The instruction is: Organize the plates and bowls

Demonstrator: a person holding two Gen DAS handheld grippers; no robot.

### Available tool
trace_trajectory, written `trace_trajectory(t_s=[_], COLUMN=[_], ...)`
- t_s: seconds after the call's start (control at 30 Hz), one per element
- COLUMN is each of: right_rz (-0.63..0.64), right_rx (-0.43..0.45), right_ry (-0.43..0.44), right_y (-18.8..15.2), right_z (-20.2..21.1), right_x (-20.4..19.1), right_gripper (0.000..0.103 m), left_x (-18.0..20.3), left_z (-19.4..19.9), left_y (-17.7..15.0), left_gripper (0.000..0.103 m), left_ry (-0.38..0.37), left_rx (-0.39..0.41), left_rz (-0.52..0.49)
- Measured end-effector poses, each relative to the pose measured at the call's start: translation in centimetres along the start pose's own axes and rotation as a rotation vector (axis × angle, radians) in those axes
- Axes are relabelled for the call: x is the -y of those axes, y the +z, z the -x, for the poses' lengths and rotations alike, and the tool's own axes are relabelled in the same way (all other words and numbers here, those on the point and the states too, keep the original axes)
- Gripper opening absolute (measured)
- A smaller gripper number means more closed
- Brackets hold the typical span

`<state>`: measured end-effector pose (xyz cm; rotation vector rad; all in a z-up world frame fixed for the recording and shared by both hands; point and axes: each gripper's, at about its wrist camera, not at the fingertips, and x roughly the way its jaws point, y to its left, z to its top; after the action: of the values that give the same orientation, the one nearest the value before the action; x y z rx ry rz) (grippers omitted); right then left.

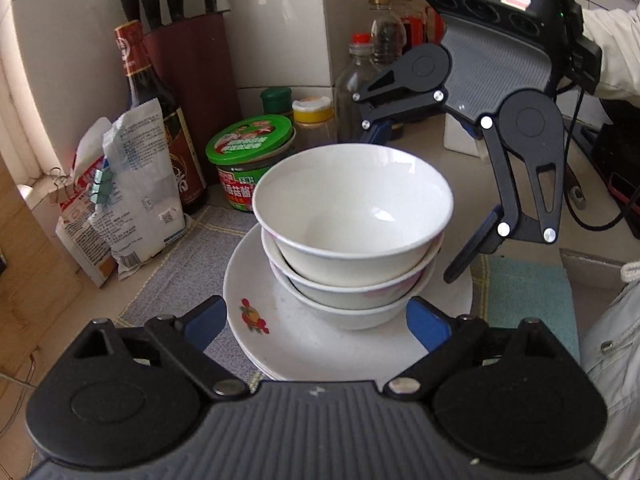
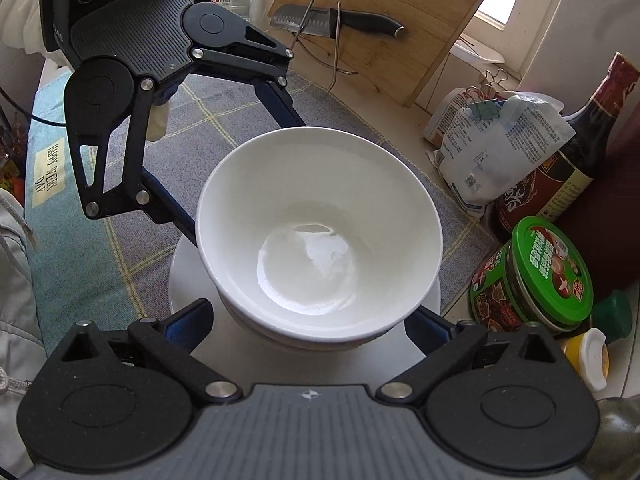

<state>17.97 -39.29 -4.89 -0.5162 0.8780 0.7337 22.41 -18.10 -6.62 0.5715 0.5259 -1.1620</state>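
Each black two-finger left gripper [image 2: 236, 160] and right gripper [image 1: 416, 204] has a ribbed grey body, round black pivot discs, silver screws, blue finger pads [image 1: 424, 326] and a thin black cable [image 1: 576, 128]; the person wears a pale cream sleeve [image 1: 612, 48]

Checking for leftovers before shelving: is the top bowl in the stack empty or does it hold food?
Empty: the top bowl shows only bare, glossy white inside.
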Motion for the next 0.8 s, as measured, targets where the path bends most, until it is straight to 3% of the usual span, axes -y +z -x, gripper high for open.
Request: trace_trajectory(t_s=[0.2,0.33,0.43,0.63,0.8], right_rz=[-0.067,-0.096,-0.197,-0.528,-0.855], right_rx=[0.005,0.005,0.025,0.094,0.071], right_ry=[-0.092,-0.196,-0.285,-0.418,-0.570], right_y=[0.1,1.0,1.9,2.4,2.4], right_z=[2.6,4.3,5.7,7.2,7.1], right_x=[-2.7,-5.8,-7.8,-11.8,-14.0], right_gripper=[0.103,0.103,0.103,0.103,0.103], left_x=[1.9,3.1,4.3,5.5,5.6], left_z=[5.5,8.0,10.1,12.2,12.9], left_y=[-0.2,-1.1,-2.4,-3.4,-3.5], left_gripper=[0.102,0.102,0.102,0.102,0.102], left_ry=[0.169,0.235,0.280,0.320,0.397], left_rx=[0.200,0.286,0.352,0.268,0.142], left_rz=[0.117,0.149,0.182,0.290,0.410])
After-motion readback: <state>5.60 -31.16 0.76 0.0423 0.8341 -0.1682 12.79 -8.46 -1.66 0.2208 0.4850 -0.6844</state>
